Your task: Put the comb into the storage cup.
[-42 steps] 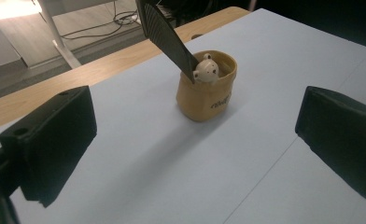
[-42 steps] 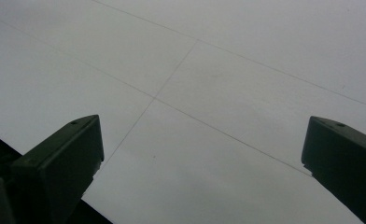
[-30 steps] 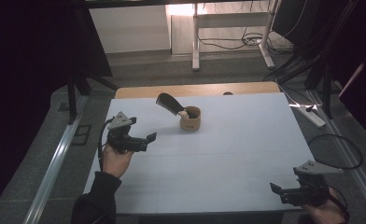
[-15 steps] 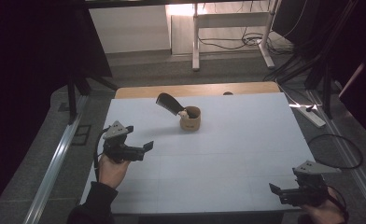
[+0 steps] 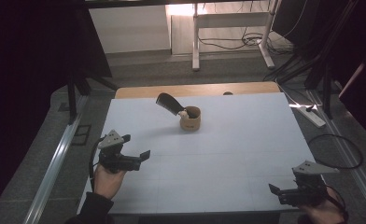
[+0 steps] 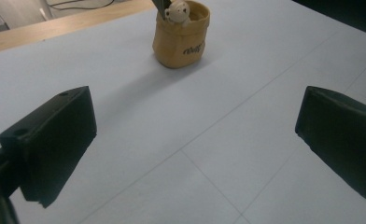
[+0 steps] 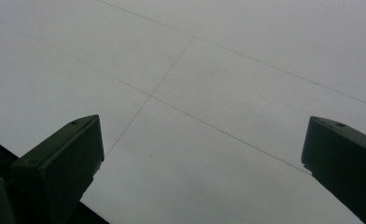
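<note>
The left gripper hangs at about 8 o'clock in the high view, gripped from below by the left hand, whose dark sleeve enters from the bottom edge. Its jaws stand wide apart and point toward 2 o'clock. The right gripper sits at about 5 o'clock, the right hand under it, jaws wide apart, pointing toward 9 o'clock.

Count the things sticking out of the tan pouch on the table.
2: a dark flat tool leaning out toward the far left, and a small white bear at the rim of the pouch beside it. More may lie hidden inside.
</note>
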### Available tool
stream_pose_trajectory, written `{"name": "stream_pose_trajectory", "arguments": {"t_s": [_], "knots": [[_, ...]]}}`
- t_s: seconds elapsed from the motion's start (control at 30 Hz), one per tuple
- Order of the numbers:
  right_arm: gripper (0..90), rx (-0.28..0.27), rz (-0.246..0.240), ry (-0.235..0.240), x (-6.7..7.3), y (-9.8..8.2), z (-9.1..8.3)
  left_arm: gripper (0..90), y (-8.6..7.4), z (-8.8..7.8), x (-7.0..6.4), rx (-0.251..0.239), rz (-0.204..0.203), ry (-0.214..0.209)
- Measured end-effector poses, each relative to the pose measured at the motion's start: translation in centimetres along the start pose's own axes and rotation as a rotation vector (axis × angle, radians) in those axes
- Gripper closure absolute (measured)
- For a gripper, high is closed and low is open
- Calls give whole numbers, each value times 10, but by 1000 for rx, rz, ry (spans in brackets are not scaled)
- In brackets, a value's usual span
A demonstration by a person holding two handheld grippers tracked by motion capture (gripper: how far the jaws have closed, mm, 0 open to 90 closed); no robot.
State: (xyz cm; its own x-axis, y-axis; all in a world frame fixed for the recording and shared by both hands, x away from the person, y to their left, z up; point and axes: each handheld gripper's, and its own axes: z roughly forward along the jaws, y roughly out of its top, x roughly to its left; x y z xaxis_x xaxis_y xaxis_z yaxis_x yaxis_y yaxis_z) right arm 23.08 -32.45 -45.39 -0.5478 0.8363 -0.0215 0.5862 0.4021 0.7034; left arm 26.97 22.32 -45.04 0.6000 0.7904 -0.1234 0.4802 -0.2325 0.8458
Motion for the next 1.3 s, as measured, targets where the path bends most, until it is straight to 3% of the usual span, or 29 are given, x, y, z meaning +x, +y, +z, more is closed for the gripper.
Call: {"name": "stream_pose_trajectory", "arguments": {"t_s": [0.67, 0.83, 1.3], "knots": [[0, 6, 4, 4, 0, 0, 1, 0, -25, -27, -14, 27, 2, 37], [0, 5, 5, 6, -1, 0, 0, 0, -34, -33, -15, 45, -22, 37], [0, 12, 11, 1, -1, 0, 1, 0, -51, -43, -22, 103, -29, 39]]}}
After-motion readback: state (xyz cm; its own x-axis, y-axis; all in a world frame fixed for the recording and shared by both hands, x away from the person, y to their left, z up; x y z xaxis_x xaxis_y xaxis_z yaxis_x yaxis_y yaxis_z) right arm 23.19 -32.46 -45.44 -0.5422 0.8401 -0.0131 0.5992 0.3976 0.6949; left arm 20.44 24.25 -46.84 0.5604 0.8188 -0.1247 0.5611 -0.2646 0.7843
